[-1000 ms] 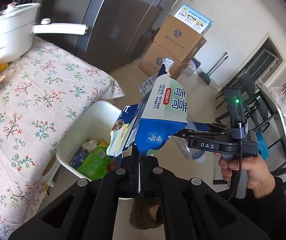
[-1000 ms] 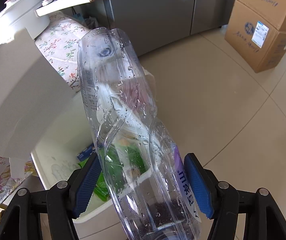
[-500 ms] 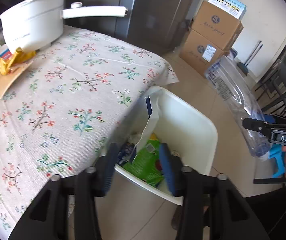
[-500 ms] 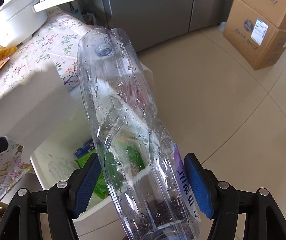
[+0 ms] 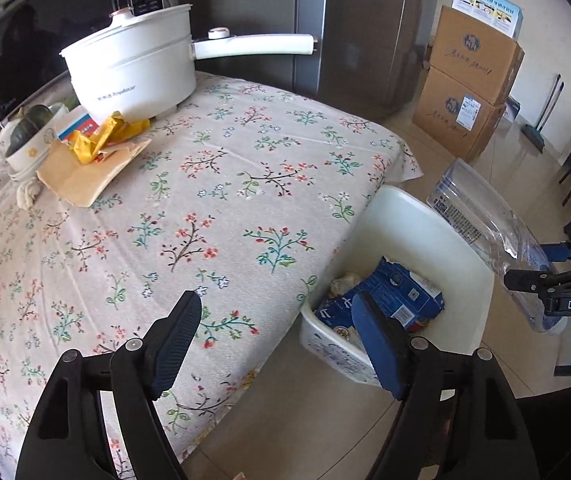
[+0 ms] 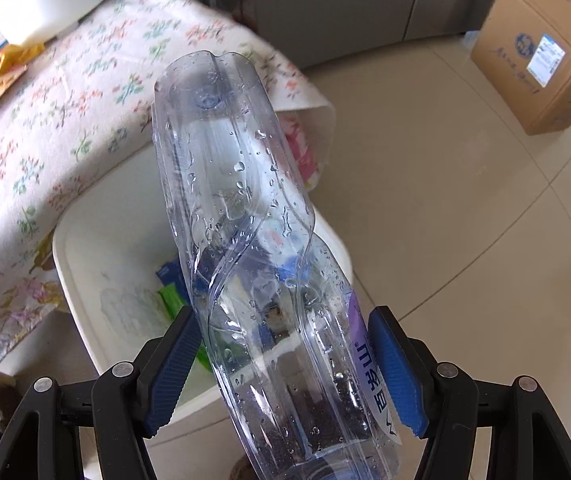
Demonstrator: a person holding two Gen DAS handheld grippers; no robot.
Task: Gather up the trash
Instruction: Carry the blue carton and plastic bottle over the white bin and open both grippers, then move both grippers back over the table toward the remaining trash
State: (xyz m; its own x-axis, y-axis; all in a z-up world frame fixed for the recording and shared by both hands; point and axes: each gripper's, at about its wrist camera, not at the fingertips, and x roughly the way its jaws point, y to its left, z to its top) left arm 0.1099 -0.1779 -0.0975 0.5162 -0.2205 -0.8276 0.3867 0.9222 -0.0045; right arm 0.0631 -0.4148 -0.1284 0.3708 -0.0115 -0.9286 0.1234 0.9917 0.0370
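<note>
Beside the floral worktop [image 5: 225, 184], the bin [image 5: 417, 216] holds a carton [image 5: 401, 294]; left claw [image 5: 277, 340] opening empty, right claw [image 6: 281, 368] clamps the bottle [image 6: 245, 220], to drop next.

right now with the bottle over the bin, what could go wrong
1. The bottle is long and wet, held near one end by the right hand-held gripper; it could slip or swing.
2. The bin sits tight against the hanging tablecloth, and a carton already lies inside, so the bottle may land across the rim and tip onto the floor.
</note>
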